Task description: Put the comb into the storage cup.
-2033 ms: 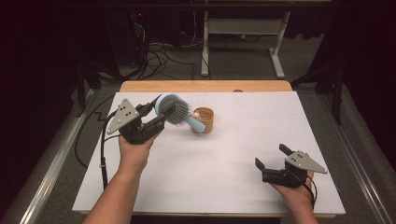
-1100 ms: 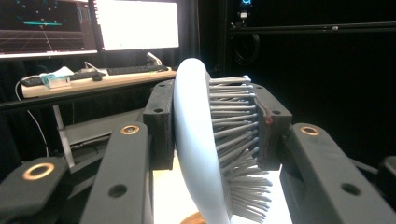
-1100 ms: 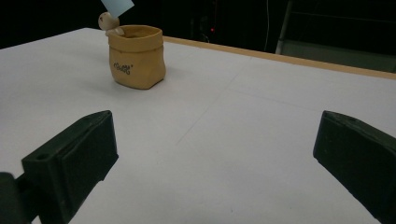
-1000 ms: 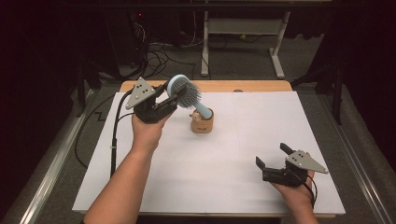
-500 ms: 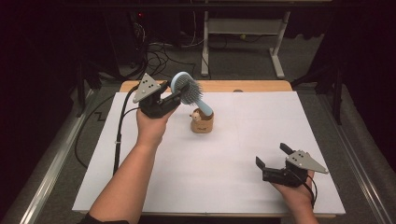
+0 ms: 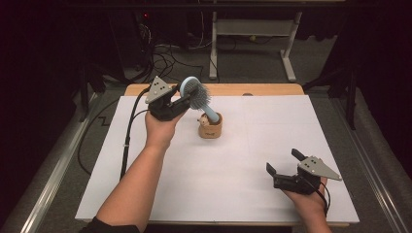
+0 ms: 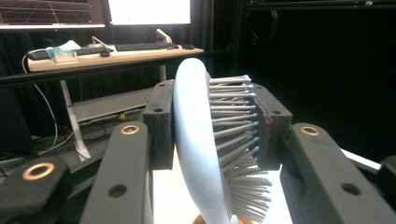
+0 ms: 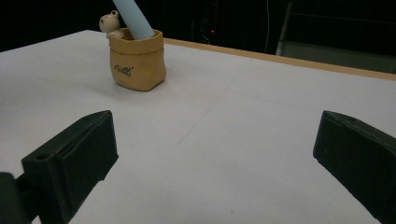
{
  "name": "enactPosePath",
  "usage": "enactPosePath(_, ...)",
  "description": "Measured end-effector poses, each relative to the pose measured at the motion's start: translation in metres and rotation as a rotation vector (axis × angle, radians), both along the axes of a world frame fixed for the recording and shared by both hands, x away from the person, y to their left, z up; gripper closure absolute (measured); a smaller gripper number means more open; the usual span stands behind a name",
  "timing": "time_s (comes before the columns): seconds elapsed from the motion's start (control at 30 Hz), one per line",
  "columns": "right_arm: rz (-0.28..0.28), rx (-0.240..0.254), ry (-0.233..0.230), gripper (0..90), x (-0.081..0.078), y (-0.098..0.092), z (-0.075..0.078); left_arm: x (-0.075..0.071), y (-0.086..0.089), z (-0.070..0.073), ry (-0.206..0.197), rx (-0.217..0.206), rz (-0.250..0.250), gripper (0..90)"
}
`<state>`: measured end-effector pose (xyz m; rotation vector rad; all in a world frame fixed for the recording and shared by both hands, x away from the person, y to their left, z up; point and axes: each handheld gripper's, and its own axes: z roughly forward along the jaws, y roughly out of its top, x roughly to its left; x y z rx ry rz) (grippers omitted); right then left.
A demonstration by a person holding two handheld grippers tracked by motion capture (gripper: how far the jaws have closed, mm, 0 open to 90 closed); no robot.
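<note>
Lighting: overhead, even across the white surface (image 6: 272, 160); surroundings beyond its edges near black. Shadows: soft, faint, close under objects. Glare: 2 overexposed monitors (image 7: 149, 10) behind the left tongs (image 7: 212, 126). Focus: near tongs arms soft in both gripper views. High view slightly grainy.

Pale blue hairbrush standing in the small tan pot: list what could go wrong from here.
1. The pale blue hairbrush leans, handle in the small tan pot. On release, its heavy head might tip the pot.
2. The left gripper clamps the head across its bristles, so it may slip or twist.
3. The right gripper rests open, apart from the pot, so nothing steadies it.
</note>
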<state>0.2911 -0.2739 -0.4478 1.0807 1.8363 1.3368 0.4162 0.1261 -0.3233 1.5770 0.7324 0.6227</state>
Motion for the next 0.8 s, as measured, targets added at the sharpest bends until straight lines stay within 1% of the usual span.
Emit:
enactPosePath(0.1, 0.000, 0.001, 0.001, 0.3, 0.0001, -0.0002, -0.0001, 0.0015, 0.0012, -0.0016, 0.007, -0.002, 0.003, 58.8)
enactPosePath(0.2, -0.001, 0.002, 0.000, 0.2, 0.0001, -0.0001, -0.0002, 0.0021, 0.0006, -0.0030, 0.010, 0.006, 0.002, 58.8)
enactPosePath(0.37, -0.002, 0.005, 0.002, 0.2, 0.0001, -0.0002, -0.0004, 0.0052, -0.0005, -0.0056, 0.021, 0.008, 0.002, 58.7)
enactPosePath(0.8, -0.005, 0.013, 0.009, 0.3, 0.0008, -0.0021, -0.0017, 0.0098, 0.0018, -0.0073, 0.041, -0.006, -0.010, 58.8)
